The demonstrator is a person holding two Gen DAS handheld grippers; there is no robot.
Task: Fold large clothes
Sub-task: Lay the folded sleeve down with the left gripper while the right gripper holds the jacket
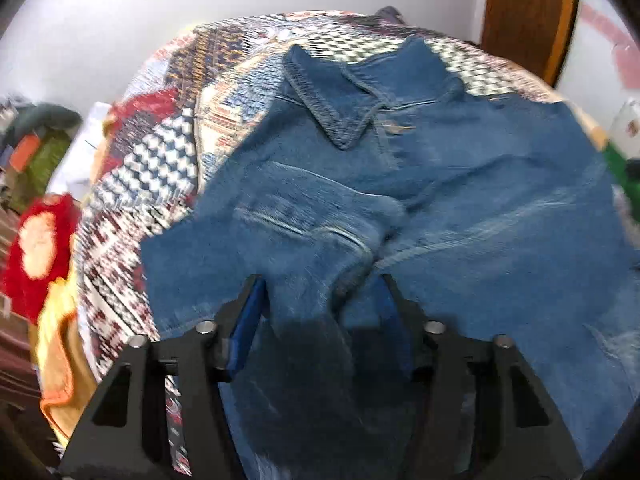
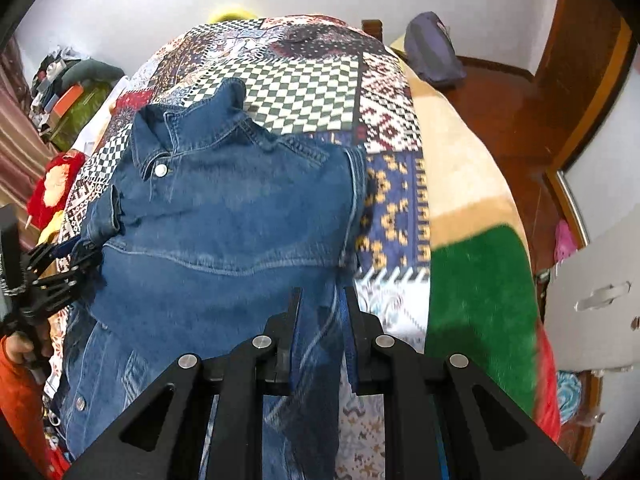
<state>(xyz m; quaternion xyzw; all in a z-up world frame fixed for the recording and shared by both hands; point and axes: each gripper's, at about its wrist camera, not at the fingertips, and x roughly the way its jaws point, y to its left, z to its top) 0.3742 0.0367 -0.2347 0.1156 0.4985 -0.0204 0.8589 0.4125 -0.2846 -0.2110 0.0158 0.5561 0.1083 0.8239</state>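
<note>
- Denim jacket (image 2: pixel 224 216): spread collar-up on the patchwork quilt (image 2: pixel 304 84), ahead of both claws.
- Right claw (image 2: pixel 322 300): jaws clamped tight on a fold of the jacket's edge, cloth hanging between them.
- Left claw (image 1: pixel 322 288): jaws partly apart, a bunched sleeve lying between them; whether the blue pads (image 1: pixel 246 320) press it I cannot tell.
- Green and cream blanket (image 2: pixel 476 280): just right of the right claw.
- Red cloth (image 1: pixel 36 248): far left of the left claw.
</note>
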